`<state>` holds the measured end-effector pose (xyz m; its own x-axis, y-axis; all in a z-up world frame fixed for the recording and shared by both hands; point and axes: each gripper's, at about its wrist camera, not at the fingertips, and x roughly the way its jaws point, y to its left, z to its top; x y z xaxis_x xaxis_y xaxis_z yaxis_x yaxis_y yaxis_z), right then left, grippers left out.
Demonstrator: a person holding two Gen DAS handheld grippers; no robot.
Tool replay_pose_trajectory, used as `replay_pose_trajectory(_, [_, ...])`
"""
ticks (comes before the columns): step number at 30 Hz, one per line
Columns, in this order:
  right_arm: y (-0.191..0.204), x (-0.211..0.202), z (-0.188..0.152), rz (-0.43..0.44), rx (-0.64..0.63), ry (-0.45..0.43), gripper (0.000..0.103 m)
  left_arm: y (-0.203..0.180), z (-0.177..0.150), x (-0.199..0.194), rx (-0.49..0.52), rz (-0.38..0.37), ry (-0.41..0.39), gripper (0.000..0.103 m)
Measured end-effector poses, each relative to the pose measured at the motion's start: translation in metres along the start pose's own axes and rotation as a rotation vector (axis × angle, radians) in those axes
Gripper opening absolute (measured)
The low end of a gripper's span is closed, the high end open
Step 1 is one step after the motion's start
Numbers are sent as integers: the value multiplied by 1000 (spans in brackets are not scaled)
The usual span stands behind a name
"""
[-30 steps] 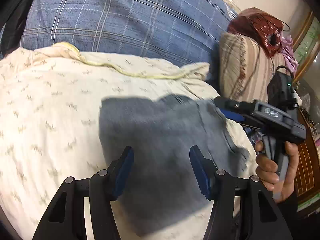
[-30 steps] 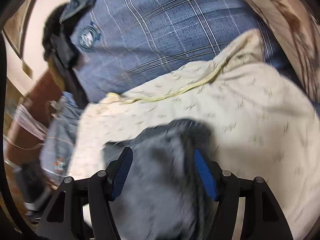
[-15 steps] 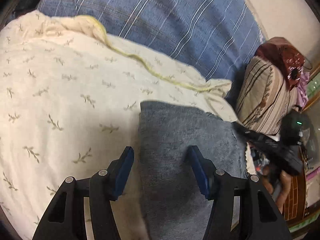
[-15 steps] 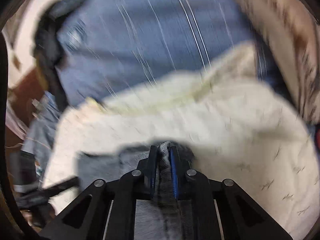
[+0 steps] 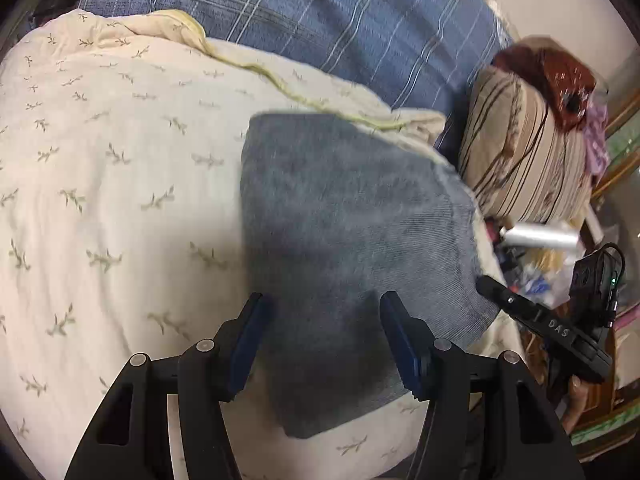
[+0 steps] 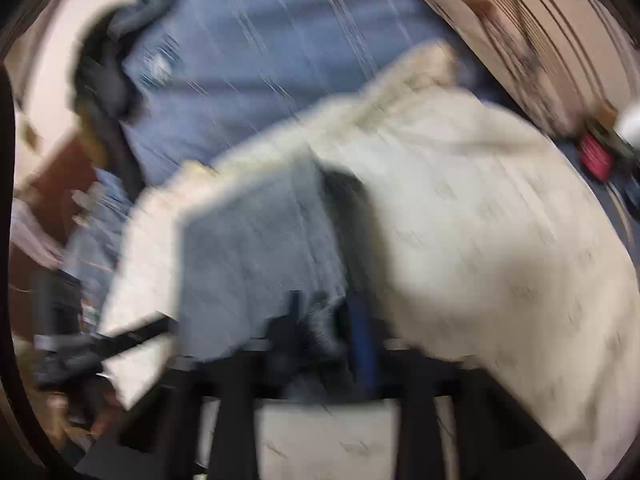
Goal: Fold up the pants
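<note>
The grey-blue pants [image 5: 344, 240] lie folded into a thick rectangle on the cream leaf-print duvet [image 5: 100, 184]. My left gripper [image 5: 324, 336] is open, its blue pads just above the near edge of the pants, holding nothing. My right gripper [image 6: 328, 320] shows in a blurred right wrist view, its jaws close together on a fold of the pants [image 6: 256, 256] at their near edge. The right gripper also shows in the left wrist view [image 5: 544, 328] at the right edge of the pants.
A blue plaid blanket [image 5: 320, 20] lies behind the duvet. A striped pillow [image 5: 524, 152] with a dark red bag [image 5: 560, 80] on it stands at the right. Cluttered items and a wooden frame sit beyond the bed's right edge.
The right gripper closed on the pants' edge and is moving fast, blurring its view. The left gripper stayed open and pulled back a little; the folded pants now show whole.
</note>
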<state>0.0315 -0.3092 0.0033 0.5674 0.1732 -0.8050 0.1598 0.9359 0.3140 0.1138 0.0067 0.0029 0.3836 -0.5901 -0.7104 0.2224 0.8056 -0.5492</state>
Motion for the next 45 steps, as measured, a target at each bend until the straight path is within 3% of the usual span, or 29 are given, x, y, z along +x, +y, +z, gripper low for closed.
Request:
replay_pose_trajectory(3, [-10, -11, -11, 9, 66, -33, 20, -3, -3, 5, 16, 20, 20, 58])
replay_pose_trajectory(5, [-15, -5, -13, -18, 66, -37, 44, -5, -5, 13, 29, 38, 25, 58])
replay_pose_trajectory(7, [-22, 12, -13, -29, 86, 13, 52, -5, -4, 19, 33, 51, 30, 58])
replay_pose_trajectory(9, [-29, 10, -9, 25, 133, 8, 52, -6, -3, 19, 30, 46, 31, 58])
replay_pose_trajectory(11, [-31, 2, -8, 68, 149, -24, 53, -2, 0, 15, 3, 10, 36, 59])
replay_pose_trajectory(13, [-32, -7, -7, 181, 173, -59, 53, 8, 4, 14, -56, -47, 49, 59])
replay_pose_trajectory(17, [-35, 1, -1, 197, 195, -25, 66, 32, 9, 19, -175, -145, 84, 59])
replay_pose_trajectory(21, [-42, 45, 5, 227, 255, 130, 66, 39, 12, 21, -201, -192, 89, 58])
replay_pose_trajectory(24, [-47, 60, 6, 267, 295, 164, 66, 46, 13, 24, -232, -238, 89, 52])
replay_pose_trajectory(27, [-44, 59, 3, 251, 275, 163, 58, 48, 10, 35, -230, -209, 92, 23])
replay_pose_trajectory(29, [-40, 56, 4, 238, 246, 159, 48, 50, 11, 33, -233, -203, 79, 13])
replay_pose_trajectory(31, [-33, 46, 3, 225, 203, 120, 42, 45, 15, 16, -208, -215, 25, 9])
replay_pose_trajectory(38, [21, 22, 28, 262, 72, 7, 36, 33, 63, -44, -83, -181, -95, 6])
replay_pose_trajectory(45, [68, 53, 72, 353, 54, -54, 36, 56, 113, -76, -26, -147, -160, 7])
